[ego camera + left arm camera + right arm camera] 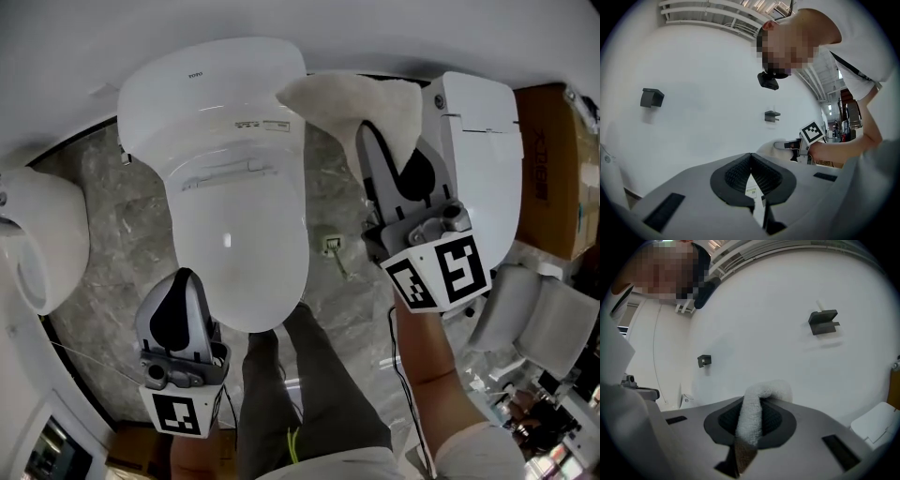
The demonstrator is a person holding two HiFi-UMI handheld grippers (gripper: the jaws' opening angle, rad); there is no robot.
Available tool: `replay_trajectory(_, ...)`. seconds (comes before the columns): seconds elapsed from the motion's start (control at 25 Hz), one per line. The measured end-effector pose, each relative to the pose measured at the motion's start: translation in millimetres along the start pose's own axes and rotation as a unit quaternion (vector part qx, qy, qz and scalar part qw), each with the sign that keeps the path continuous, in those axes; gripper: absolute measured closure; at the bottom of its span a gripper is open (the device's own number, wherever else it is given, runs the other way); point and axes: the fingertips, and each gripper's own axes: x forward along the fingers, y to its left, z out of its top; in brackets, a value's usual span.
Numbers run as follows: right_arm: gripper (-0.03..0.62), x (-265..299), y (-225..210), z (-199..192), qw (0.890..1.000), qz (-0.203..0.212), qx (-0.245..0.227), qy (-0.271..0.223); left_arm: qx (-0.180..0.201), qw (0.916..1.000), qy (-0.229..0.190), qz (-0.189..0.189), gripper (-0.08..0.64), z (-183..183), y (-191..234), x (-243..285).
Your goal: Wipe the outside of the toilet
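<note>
Cloth held up beside the tank

The right gripper (380, 141) pinches a white cloth (352, 103) just right of the toilet (239, 187) tank. The left gripper (184, 281), pressed together on nothing, hangs by the bowl front. A hard drag could pull the cloth free (only a fold is caught).

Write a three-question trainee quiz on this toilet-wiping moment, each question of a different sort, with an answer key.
1. True or false: the left gripper is shut on the white cloth.
2. Multiple choice: the lid of the toilet in front of the person is A) raised, B) closed, C) removed.
3. Fill in: the cloth is clamped between the jaws of the ___ gripper.

Key: 1 false, its jaws are together with nothing between them; 2 B; 3 right gripper.
</note>
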Motion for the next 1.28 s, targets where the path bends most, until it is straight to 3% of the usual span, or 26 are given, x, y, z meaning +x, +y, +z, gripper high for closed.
replay_trajectory(0.4, 0.522, 46.7, -27.3, -42.2, 1.000, -0.018, -0.006, 0.001, 0.002, 0.9999, -0.014, -0.002, 0.543, -24.3, 5.9, 36.5)
replay_trajectory(0.8, 0.522, 81.0, -48.8, -83.7, 0.998, -0.059, -0.008, -0.006, -0.005, 0.9998, 0.013, 0.011, 0.543, -63.4, 21.1, 40.0)
replay_trajectory(1.0, 0.522, 91.2, -50.2, -111.3, 0.997, -0.067, -0.034, 0.014, -0.006, 0.9998, 0.017, 0.011, 0.543, -75.4, 24.2, 40.2)
replay_trajectory(1.28, 0.522, 97.8, -54.6, -135.9, 0.996, -0.069, -0.030, 0.039, -0.011, 0.9996, 0.023, 0.013, 0.543, -81.4, 25.2, 38.9)
